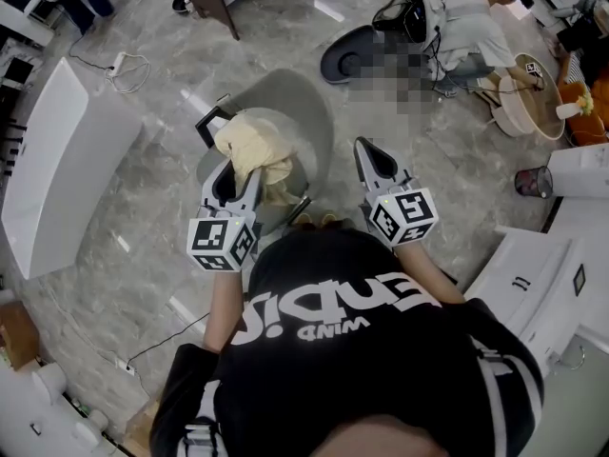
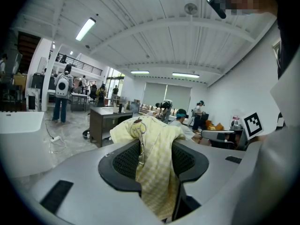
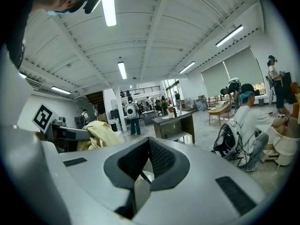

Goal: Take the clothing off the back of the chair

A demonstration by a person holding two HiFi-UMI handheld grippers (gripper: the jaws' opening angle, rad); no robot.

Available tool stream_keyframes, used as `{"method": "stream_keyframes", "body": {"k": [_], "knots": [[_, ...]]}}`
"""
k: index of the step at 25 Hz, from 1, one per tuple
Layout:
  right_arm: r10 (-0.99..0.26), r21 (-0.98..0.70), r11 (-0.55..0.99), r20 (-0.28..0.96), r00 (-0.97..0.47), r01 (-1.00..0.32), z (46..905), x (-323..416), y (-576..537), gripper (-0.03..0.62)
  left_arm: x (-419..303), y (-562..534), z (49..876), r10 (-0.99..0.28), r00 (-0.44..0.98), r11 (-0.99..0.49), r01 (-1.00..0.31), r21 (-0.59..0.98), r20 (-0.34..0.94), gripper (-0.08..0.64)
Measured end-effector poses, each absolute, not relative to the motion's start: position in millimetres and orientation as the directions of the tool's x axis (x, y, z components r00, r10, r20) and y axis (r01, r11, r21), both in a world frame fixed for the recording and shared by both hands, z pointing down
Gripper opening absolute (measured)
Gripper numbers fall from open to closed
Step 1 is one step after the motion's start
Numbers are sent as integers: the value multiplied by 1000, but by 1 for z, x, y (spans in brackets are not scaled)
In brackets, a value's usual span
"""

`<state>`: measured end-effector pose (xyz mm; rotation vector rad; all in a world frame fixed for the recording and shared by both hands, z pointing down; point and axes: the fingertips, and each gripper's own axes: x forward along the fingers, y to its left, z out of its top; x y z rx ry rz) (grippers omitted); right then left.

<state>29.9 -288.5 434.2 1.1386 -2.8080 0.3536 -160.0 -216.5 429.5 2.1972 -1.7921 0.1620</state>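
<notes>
Left gripper [image 1: 240, 174] is clamped on the pale yellow checked cloth garment [image 1: 251, 147]. Both black mesh pads [image 2: 188, 159] pinch the fabric, with a bunch piled over the tips and a tail hanging down between the jaws. In the head view the garment sits at 12 o'clock from the left gripper's marker cube [image 1: 225, 242], above the grey shell chair with black armrests [image 1: 297, 110]. Can't tell whether the cloth touches the chair or hangs clear of it. Right gripper [image 1: 363, 147] is at 3 o'clock from the left one, well apart from the garment. Its fingers are pressed together at the tips and nothing is between them. From the right gripper view the garment shows at 9 o'clock as a yellow heap just beside the left gripper's body. Both grippers point roughly toward 12 o'clock, away from the person's black printed T-shirt [image 1: 381, 350]. A seated person in a white shirt [image 1: 468, 29] is at 1 o'clock on the grey marbled floor [image 1: 143, 227]. A long white rounded tub [image 1: 59, 160] is at 9 o'clock.
</notes>
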Motion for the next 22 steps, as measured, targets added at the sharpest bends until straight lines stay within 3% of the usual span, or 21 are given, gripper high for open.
{"method": "stream_keyframes", "body": {"k": [22], "knots": [[-674,-171,698,169,-719,-695,431,27,-277,14,-165,-203,429,-937,210,-169,-972,163,279,186]]}}
